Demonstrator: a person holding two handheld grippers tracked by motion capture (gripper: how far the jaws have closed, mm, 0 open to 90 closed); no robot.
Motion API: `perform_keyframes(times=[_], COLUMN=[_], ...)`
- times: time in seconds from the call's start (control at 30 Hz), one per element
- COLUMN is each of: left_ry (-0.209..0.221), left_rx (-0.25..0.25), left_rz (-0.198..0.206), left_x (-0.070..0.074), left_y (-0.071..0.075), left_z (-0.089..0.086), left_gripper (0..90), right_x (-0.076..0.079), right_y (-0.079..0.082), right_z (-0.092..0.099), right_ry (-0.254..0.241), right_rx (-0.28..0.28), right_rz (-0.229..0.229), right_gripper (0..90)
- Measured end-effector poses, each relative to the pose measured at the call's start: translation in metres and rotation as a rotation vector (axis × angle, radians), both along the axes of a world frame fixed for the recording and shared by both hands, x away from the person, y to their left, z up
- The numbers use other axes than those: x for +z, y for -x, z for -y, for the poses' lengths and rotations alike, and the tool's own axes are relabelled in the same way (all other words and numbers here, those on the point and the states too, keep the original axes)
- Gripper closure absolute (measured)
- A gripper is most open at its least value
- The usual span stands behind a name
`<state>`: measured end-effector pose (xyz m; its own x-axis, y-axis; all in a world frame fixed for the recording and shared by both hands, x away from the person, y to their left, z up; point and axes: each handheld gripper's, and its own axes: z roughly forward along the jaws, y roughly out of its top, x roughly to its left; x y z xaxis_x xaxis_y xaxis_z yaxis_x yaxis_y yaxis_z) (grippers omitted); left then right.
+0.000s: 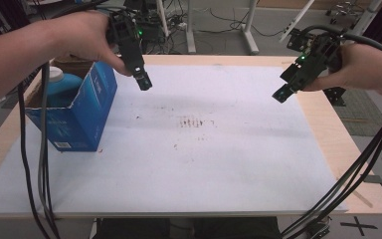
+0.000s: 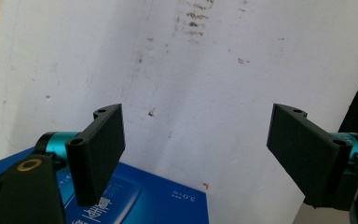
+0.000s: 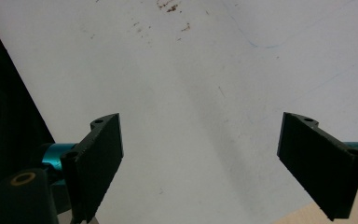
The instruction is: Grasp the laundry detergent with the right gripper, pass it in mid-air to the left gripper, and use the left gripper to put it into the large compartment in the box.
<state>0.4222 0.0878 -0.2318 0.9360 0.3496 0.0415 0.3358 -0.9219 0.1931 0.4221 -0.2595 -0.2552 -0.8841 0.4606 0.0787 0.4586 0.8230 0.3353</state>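
Note:
A blue cardboard box stands open at the table's left, with a blue bottle with a white cap inside it. My left gripper hangs in the air just right of the box's top, pointing down. In the left gripper view that gripper is open with nothing between its jaws, and the box's printed top lies below. My right gripper hovers over the white sheet's right side. Seen in its own view, the right gripper is open and empty.
A white sheet with brown stains covers most of the wooden table. Black cables trail from both grippers over the table's front corners. Table legs and wires stand beyond the far edge.

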Motion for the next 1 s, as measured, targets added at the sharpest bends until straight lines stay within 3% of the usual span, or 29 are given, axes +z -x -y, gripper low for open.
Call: perform_keyframes(times=[1.0], left_ry=[-0.007], left_rx=[0.026], left_rz=[-0.008], left_x=[-0.0005], left_y=[0.0012], left_z=[-0.0077], left_gripper=[19.3], right_x=[0.0014], right_y=[-0.0014], right_z=[-0.0051], right_ry=[0.006], right_rx=[0.012], right_rz=[-0.002], right_gripper=[13.5])
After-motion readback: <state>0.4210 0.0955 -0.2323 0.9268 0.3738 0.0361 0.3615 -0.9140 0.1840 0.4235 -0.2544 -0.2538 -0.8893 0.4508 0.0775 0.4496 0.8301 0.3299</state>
